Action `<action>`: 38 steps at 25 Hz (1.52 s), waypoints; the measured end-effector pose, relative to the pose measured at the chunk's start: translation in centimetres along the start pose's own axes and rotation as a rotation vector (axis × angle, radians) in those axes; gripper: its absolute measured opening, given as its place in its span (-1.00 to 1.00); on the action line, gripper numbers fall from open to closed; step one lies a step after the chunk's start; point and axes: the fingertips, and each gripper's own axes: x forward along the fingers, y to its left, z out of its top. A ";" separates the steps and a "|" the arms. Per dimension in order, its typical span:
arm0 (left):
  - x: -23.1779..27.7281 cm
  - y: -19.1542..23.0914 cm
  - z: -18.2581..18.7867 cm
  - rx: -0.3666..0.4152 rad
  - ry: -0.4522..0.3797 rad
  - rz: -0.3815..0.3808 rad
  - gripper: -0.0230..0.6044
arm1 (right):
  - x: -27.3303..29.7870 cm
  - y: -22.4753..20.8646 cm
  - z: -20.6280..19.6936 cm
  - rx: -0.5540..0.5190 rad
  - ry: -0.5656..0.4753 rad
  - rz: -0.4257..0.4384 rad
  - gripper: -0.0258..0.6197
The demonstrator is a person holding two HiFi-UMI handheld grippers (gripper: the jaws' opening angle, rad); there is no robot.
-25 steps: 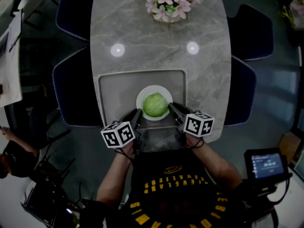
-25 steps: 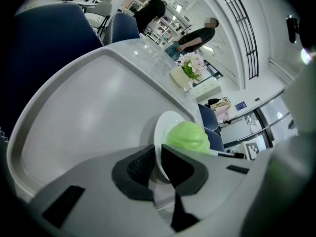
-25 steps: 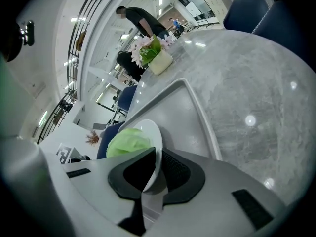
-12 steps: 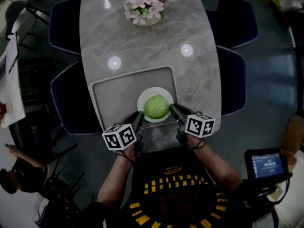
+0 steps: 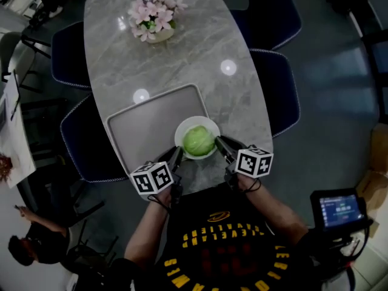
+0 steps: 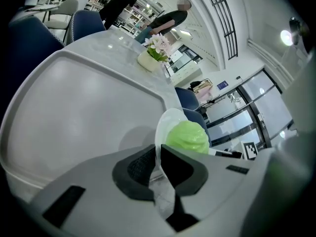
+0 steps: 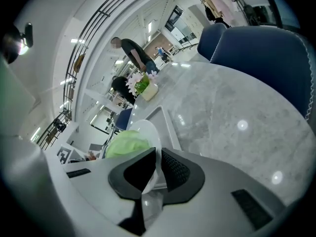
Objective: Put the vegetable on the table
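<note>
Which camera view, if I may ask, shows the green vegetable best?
The head view: the green vegetable shows whole from above, centred on the white plate. Each gripper view shows only one side of it, partly cut off.

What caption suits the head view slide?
The left gripper and right gripper clamp a white plate holding a green vegetable at the edge of a tray.

Head view: steeply down over the tabletop (image 5: 200, 47). Both gripper views: low, close, facing across it. All three share plate (image 5: 180, 132) and tray (image 5: 145, 132).
</note>
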 end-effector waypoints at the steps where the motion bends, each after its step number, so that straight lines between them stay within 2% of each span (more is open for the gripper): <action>1: 0.1 -0.5 -0.3 0.006 0.003 0.000 -0.81 | -0.6 -0.5 -0.1 0.005 -0.002 -0.003 -0.78; 12: 3.6 -6.9 -4.4 0.016 0.009 0.006 -0.81 | -7.0 -6.1 0.9 0.011 0.000 -0.004 -0.79; 23: 8.1 -11.9 -9.1 -0.018 0.038 -0.004 -0.81 | -12.1 -12.1 1.5 0.052 0.019 -0.014 -0.79; 29: 10.0 -13.1 -11.2 -0.042 0.058 0.004 -0.81 | -13.0 -14.6 1.2 0.078 0.054 -0.017 -0.79; 38: 12.2 -12.1 -12.7 -0.065 0.075 0.043 -0.81 | -12.0 -17.5 0.0 0.092 0.112 -0.025 -0.79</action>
